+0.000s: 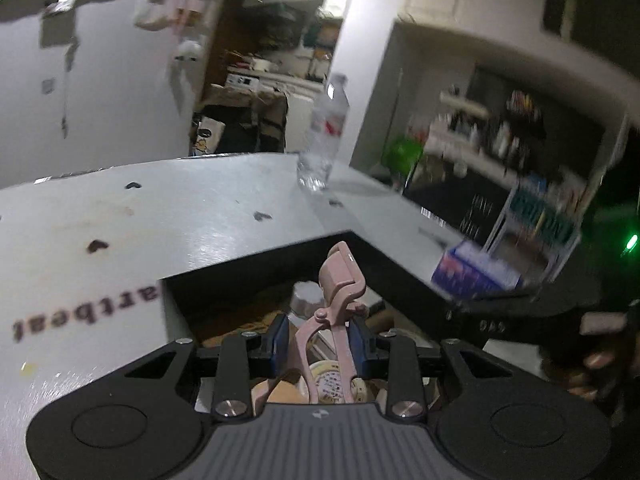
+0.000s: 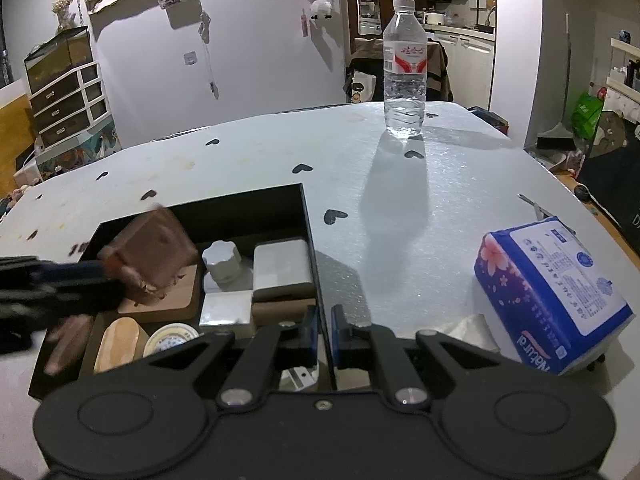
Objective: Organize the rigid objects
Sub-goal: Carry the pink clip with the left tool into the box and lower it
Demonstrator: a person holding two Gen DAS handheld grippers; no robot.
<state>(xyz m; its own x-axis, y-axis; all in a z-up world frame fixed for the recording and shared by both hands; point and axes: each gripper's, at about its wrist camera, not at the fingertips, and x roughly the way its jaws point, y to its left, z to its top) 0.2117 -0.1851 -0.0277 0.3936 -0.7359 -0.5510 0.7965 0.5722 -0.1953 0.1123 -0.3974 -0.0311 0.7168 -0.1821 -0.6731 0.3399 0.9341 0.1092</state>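
The pink eyelash curler (image 1: pixel 340 312) sits clamped between the blue pads of your left gripper (image 1: pixel 320 338), its jaws drawn in close on the curler's arms, the curved head pointing up and away from you over the black organizer box (image 2: pixel 308 216). From the right wrist view that gripper comes in from the left, badly blurred, and the pinkish thing it carries hangs above the left half of the box. Your right gripper (image 2: pixel 325 332) is closed on the box's thin right wall, one blue pad inside the box and one outside it. The box lies on the near part of the white tabletop (image 2: pixel 248 160), which is printed with small black hearts. Inside it you can see a white jar with a ribbed cap (image 2: pixel 221 258), a white rectangular case (image 2: pixel 282 268) just to its right against the right wall, a small white block (image 2: pixel 226 308) in front of the jar, a wooden tray (image 2: pixel 176 304) to the left, and a round tin with a printed lid (image 2: pixel 170 338) in the near part. A clear water bottle (image 2: pixel 404 72) stands upright towards the far right corner of the tabletop, well apart from the box. A blue pack of tissues (image 2: pixel 554 294) lies tilted near the right edge.
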